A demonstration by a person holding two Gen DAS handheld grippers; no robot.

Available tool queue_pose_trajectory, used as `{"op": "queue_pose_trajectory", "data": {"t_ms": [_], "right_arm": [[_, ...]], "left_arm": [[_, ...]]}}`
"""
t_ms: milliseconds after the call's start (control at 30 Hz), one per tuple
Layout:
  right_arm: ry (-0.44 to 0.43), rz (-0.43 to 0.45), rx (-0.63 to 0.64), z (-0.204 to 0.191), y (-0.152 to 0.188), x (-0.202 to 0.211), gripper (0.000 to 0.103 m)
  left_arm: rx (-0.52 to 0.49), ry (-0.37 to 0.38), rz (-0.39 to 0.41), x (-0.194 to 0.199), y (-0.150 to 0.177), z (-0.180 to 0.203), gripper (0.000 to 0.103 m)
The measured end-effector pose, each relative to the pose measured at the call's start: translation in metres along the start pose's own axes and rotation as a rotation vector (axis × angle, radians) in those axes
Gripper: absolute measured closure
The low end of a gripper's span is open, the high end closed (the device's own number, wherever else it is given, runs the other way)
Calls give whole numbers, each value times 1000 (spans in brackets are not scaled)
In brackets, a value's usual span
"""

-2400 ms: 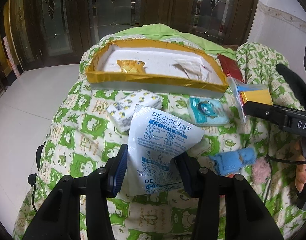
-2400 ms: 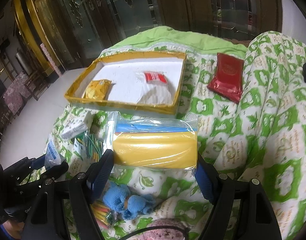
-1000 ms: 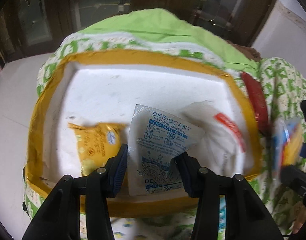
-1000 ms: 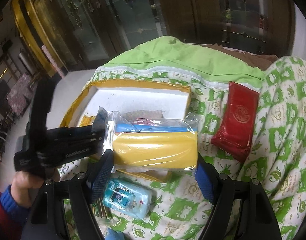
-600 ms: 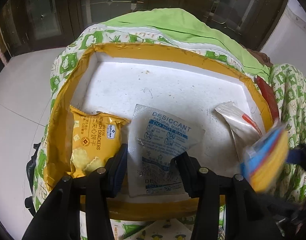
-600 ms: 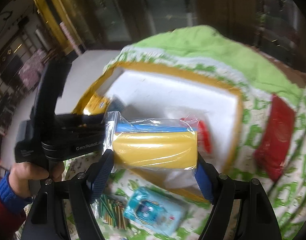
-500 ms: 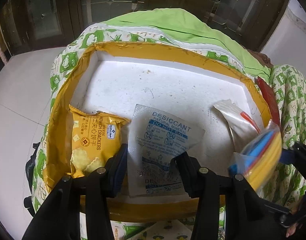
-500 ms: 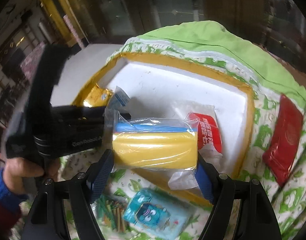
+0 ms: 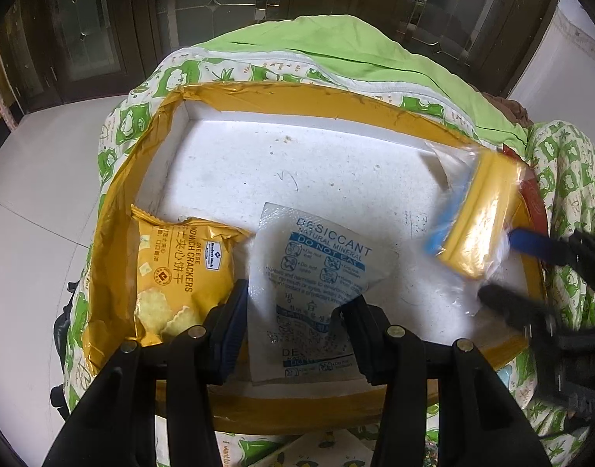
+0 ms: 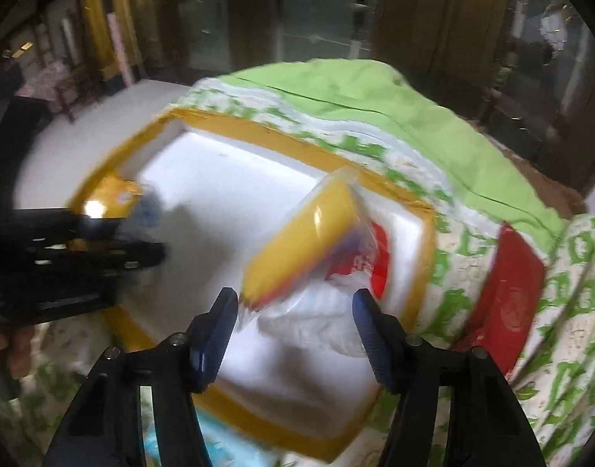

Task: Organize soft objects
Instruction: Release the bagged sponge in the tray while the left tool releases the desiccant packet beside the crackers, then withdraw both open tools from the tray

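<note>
Two soft packets are over the tray [image 9: 258, 95]: the desiccant sachet [image 9: 317, 268] is pinched at its limp edge by the left gripper [image 9: 293, 327], while the sponge pack [image 10: 305, 241], light and slippery, has slipped from the right gripper [image 10: 291, 319], whose jaws have just been closing on nothing.

Desiccant packet [image 9: 313, 272]: read "DESICCANT NATURAL MINERAL", "DO NOT EAT".
Yellow cracker bag [image 9: 176, 268]: read "CHEESE SANDWICH CRACKERS", partly cut off.

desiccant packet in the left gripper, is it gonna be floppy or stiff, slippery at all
Probably floppy: the desiccant packet is a thin flat sachet, creased and bent where the left gripper pinches it. Likely light for its size, since a grip on its lower part alone keeps it up over the tray. Its glossy film looks somewhat slippery, so a loose grip might let it slide.
</note>
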State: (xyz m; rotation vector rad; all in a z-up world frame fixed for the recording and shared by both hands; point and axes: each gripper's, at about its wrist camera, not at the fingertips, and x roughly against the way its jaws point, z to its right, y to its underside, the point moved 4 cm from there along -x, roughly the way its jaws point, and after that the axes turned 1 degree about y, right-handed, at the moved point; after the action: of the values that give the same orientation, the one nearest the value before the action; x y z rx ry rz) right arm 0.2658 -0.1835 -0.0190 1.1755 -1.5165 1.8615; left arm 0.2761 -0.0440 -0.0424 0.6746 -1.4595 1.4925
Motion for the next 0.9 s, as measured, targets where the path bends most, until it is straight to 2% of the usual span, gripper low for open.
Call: {"op": "queue_pose_trajectory", "data": {"t_ms": [100,167,300,433,533,600,667,900], "right_arm": [[-76,-4,37,-19,4,3,40],[-123,-44,18,-25,9,-5,52],[-145,-83,-29,-23,17,-14,53],[-160,-67,-71,-22,21,-7,53],[-158,-41,-100,-21,27,5,53],[-164,-26,-119,-21,31,14,49],[-169,6,-138,-23,38,29,35],[-146,69,-171,-32,80,69,26]], "left_arm": [[1,2,-3,1,1,1,56],[-2,0,-3,0,1,1,56],[-1,1,2,0,2,2,56],[-19,-7,11,3,5,6,56],[-36,-5,21,7,8,12,51],[-49,-6,40,14,12,16,37],[-61,3,56,22,15,22,29],[-85,0,103,51,29,41,18]]}}
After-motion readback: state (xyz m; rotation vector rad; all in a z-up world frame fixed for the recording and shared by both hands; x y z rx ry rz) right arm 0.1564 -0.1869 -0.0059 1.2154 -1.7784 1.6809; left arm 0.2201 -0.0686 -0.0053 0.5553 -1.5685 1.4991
